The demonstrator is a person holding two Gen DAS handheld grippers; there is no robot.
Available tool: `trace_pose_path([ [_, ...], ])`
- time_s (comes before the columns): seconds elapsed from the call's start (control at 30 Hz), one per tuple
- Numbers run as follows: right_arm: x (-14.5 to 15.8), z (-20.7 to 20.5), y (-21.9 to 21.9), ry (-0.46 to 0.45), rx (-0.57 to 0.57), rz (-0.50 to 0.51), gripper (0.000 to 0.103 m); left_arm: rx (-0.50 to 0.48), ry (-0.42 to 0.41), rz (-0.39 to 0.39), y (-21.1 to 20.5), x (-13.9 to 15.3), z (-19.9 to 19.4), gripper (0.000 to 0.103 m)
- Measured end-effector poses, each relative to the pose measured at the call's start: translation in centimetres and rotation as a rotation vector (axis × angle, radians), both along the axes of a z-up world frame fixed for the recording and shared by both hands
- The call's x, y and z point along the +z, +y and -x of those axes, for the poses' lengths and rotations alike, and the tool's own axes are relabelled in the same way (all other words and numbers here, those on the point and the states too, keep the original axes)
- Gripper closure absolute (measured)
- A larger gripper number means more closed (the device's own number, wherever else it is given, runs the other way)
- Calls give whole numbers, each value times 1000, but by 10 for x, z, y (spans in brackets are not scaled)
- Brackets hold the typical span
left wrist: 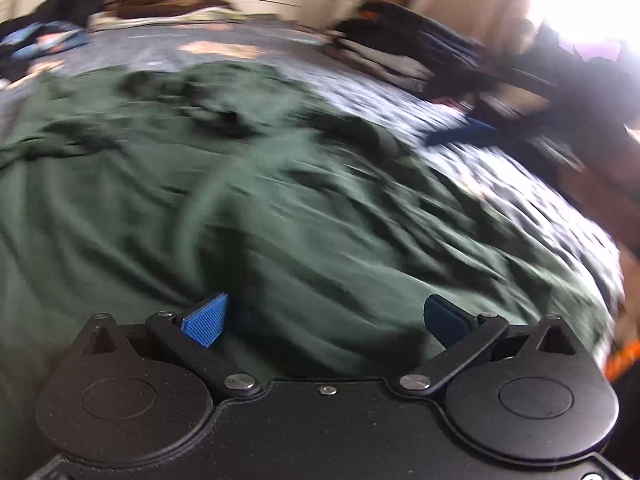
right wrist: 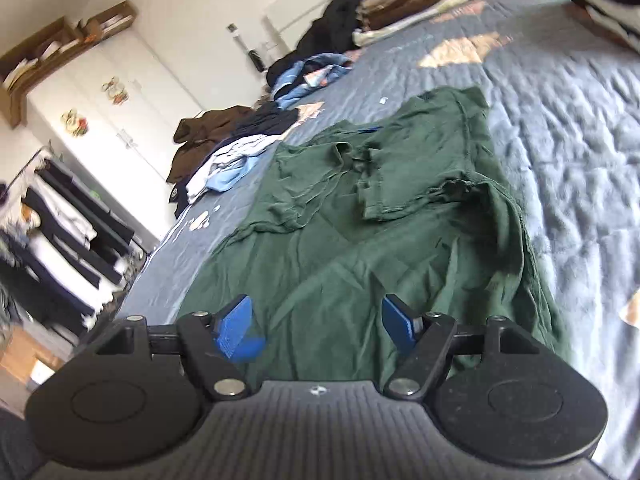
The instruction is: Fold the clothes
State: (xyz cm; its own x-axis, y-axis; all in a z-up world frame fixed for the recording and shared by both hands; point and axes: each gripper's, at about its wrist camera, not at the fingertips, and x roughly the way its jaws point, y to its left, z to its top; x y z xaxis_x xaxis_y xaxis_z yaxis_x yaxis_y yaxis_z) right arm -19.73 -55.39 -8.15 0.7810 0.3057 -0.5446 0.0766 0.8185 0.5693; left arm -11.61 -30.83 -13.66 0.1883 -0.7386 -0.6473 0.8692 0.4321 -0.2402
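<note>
A bed (right wrist: 560, 128) covered by a grey-blue quilted bedspread (left wrist: 132, 42) fills most of both views. Spread out on it lies a dark green T-shirt (right wrist: 360, 240), rumpled, with one sleeve folded in over the chest and the hem end nearest the cameras. In the left wrist view, which is smeared by motion blur, the same T-shirt (left wrist: 280, 208) covers the middle of the picture.

Along the far edges of the bed sit heaps of other clothes: a brown and black pile (right wrist: 384, 4) near the wall, a blue bundle (right wrist: 312, 74), and a pale blue and white pile (right wrist: 236, 158) beside a brown garment (right wrist: 208, 128). Beyond the bed stand a white wardrobe (right wrist: 120, 92) and a rack of dark hanging clothes (right wrist: 68, 232).

The left claw (left wrist: 326, 320) is spread wide just above the T-shirt, with nothing gripped. The right claw (right wrist: 316, 322) stands well open over the hem end, also holding nothing.
</note>
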Motion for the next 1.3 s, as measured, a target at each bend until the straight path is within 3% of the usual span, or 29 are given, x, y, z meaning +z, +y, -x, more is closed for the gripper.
trace_pose_path([
  [0.27, -26, -19, -10, 115, -20, 56, 32, -148, 2, 30, 0, -7, 66, 1],
  [0.5, -32, -16, -1, 143, 27, 92, 32, -195, 78, 103, 5, 16, 62, 1],
  [0.63, -43, -19, 1, 203, 35, 169, 32, -142, 69, 173, 12, 34, 42, 0],
  [0.77, -51, -11, 4, 231, 95, 336, 32, -43, 60, 159, 18, 35, 12, 0],
  [0.83, -50, -7, 1, 252, 99, 350, 32, 20, 63, 158, 24, 35, -5, 0],
  [1.07, -37, 4, -12, 298, 79, 299, 33, 241, 52, 61, 31, 34, -58, 0],
  [1.2, -20, 7, -9, 153, 39, 198, 32, 294, 26, -39, 31, 23, -67, 0],
  [1.3, -23, -3, 12, 88, 145, 117, 32, 308, 19, -154, 29, 5, -68, 0],
])
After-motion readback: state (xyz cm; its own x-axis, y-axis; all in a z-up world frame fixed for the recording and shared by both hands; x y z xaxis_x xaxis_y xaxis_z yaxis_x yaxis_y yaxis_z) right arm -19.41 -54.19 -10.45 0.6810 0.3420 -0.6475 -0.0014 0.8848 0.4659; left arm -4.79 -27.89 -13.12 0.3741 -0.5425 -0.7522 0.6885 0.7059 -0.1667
